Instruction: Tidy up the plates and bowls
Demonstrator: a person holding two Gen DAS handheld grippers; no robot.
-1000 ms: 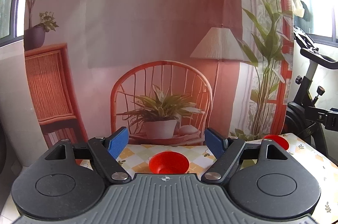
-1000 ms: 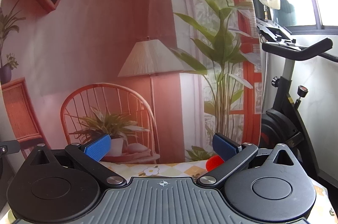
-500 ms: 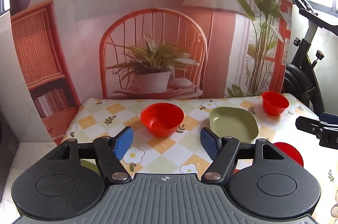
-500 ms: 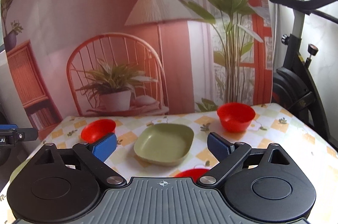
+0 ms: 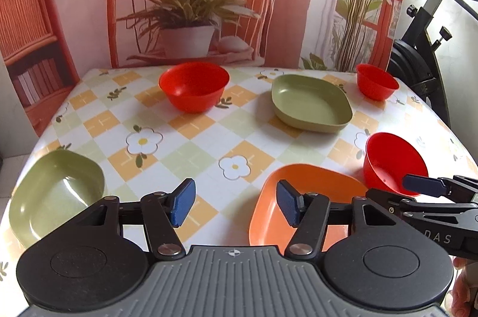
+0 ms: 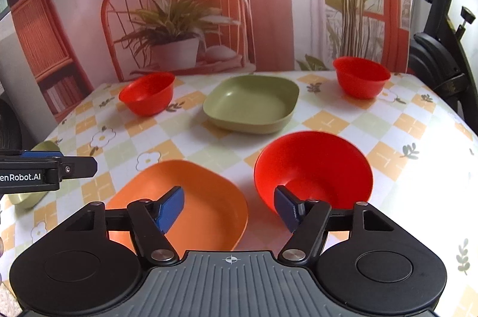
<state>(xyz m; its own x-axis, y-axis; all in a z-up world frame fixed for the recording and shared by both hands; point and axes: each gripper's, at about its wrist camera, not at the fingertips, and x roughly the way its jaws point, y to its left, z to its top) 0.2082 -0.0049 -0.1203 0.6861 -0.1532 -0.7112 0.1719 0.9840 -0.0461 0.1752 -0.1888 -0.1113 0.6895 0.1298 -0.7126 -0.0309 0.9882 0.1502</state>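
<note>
On the checked tablecloth stand three red bowls: one far left (image 5: 194, 85), one far right (image 5: 376, 80), one near right (image 6: 313, 167). A green plate (image 5: 310, 104) sits at the far middle, another green plate (image 5: 53, 191) at the near left, an orange plate (image 6: 185, 197) at the near middle. My left gripper (image 5: 234, 205) hovers open over the cloth between the near green plate and the orange plate. Above the gap between orange plate and near red bowl, my right gripper (image 6: 228, 206) stands open. Neither holds anything.
The table (image 5: 191, 155) ends at a printed backdrop of a chair and potted plant (image 5: 188, 18). An exercise bike (image 5: 424, 47) stands off the right edge. The right gripper's fingers (image 5: 424, 185) show at the right of the left wrist view.
Both grippers have tilted downward from the backdrop to the tabletop. The bowls and plates have come into full view and look closer. The dishes themselves have not moved.
</note>
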